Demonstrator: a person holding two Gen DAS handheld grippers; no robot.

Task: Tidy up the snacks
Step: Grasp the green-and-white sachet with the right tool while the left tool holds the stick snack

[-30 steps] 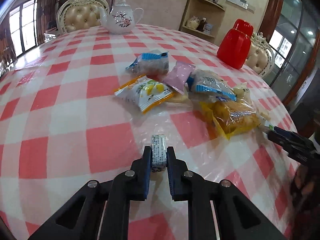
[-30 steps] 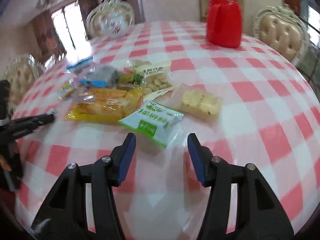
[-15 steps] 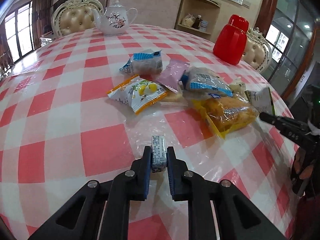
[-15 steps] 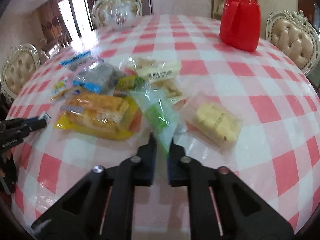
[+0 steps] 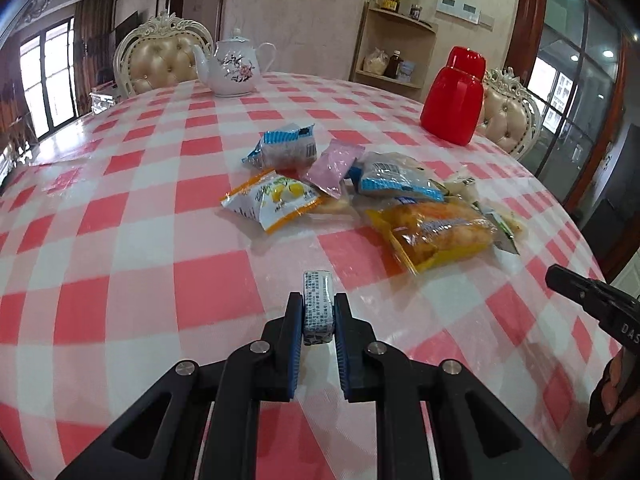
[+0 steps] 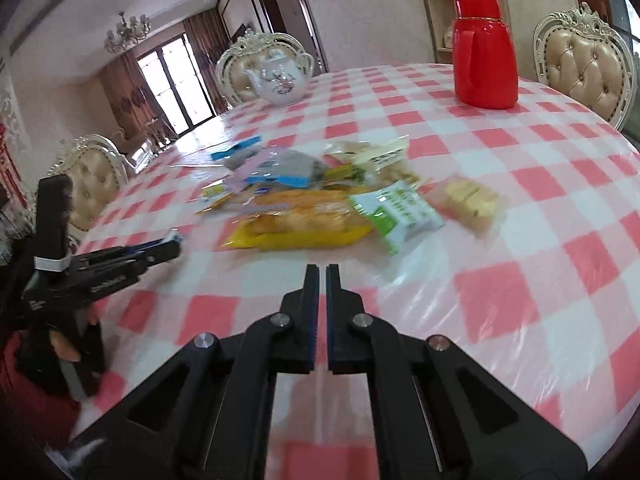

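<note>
Green packet dropped back onto checked tablecloth beside chairs.

there are two black tools: the left tool and the right tool. there is one small snack bar. there is one white teapot and one red jug. three chairs show in the right view, like this chair.

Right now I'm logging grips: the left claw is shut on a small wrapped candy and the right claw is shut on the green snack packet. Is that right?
Not quite. The left claw is shut on the small wrapped candy, but the right claw is shut on nothing. The right wrist view shows the green snack packet lying on the table beyond its tips.
</note>
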